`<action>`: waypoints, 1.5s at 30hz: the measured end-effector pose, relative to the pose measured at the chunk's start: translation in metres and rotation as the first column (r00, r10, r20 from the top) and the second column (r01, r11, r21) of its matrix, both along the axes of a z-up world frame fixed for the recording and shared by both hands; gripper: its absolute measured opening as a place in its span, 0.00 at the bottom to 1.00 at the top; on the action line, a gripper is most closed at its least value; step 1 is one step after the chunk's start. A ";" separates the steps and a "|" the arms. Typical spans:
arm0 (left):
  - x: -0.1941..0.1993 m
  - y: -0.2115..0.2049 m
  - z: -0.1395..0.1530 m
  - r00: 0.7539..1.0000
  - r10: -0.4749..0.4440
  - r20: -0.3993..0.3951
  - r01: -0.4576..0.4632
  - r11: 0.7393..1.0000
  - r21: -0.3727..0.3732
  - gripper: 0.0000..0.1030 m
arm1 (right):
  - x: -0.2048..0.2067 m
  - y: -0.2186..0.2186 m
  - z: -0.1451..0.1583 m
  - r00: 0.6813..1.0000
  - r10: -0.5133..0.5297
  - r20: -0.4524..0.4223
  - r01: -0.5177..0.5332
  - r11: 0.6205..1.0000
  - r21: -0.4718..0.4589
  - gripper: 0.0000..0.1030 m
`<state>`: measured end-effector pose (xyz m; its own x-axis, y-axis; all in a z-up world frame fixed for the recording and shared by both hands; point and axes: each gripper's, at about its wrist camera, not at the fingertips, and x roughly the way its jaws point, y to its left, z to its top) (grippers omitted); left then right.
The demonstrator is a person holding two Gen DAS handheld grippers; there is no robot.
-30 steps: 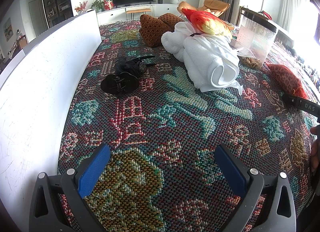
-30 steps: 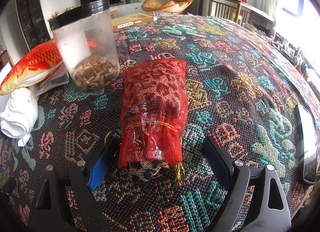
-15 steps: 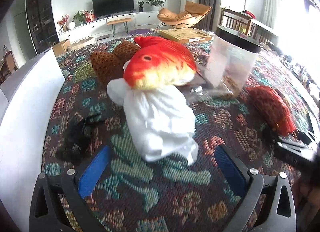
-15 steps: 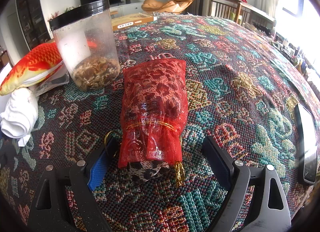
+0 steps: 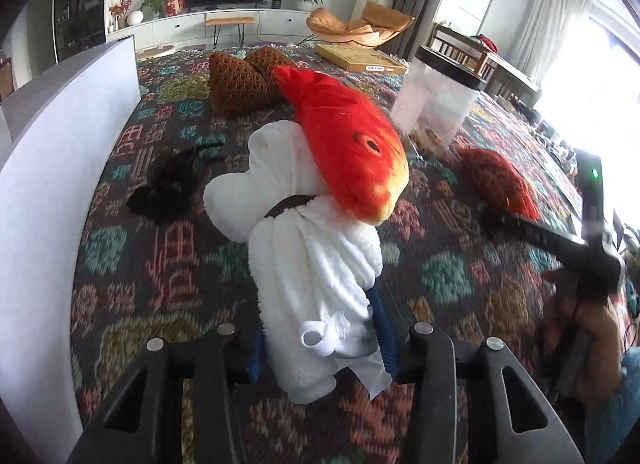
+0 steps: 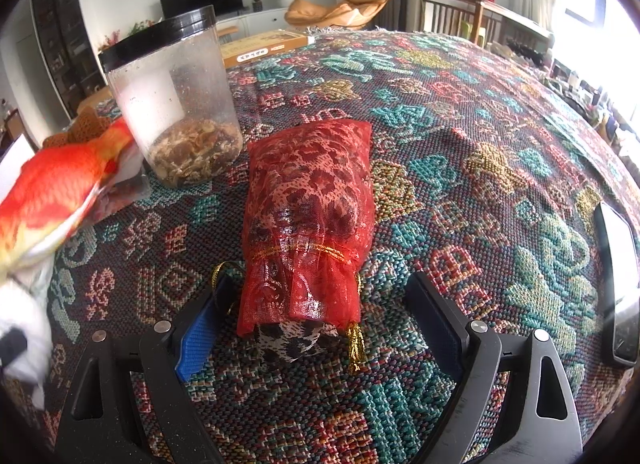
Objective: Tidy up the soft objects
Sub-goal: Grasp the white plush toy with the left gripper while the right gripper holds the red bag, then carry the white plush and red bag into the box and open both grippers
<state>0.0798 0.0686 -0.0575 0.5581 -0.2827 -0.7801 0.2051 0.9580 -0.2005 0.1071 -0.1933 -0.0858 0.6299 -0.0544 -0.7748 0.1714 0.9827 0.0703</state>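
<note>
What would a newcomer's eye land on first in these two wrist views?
First, the bright orange plush fish, lying on top of the white rolled towel whose near end the left gripper has just closed on. Next, the red mesh pouch lying on the patterned cloth between the open fingers of the right gripper. Behind it stands a clear jar with a black lid.

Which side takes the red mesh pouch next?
Right. The right hand-held gripper is open astride the red mesh pouch; the left hand-held gripper has just closed on the white towel roll.
</note>
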 end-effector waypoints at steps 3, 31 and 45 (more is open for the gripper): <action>-0.019 0.004 0.003 1.000 -0.010 -0.001 0.010 1.000 0.015 0.72 | -0.001 -0.004 0.000 1.000 0.000 0.012 -0.001 1.000 0.027 0.87; -0.067 0.064 0.063 0.984 0.061 0.166 -0.067 0.997 0.028 0.42 | 0.047 -0.015 0.030 0.985 0.086 -0.151 -0.055 0.978 0.200 0.82; -0.105 0.162 0.131 0.943 0.214 0.253 -0.212 0.977 -0.038 0.42 | -0.045 0.112 0.129 0.935 0.346 0.083 -0.345 0.938 -0.029 0.21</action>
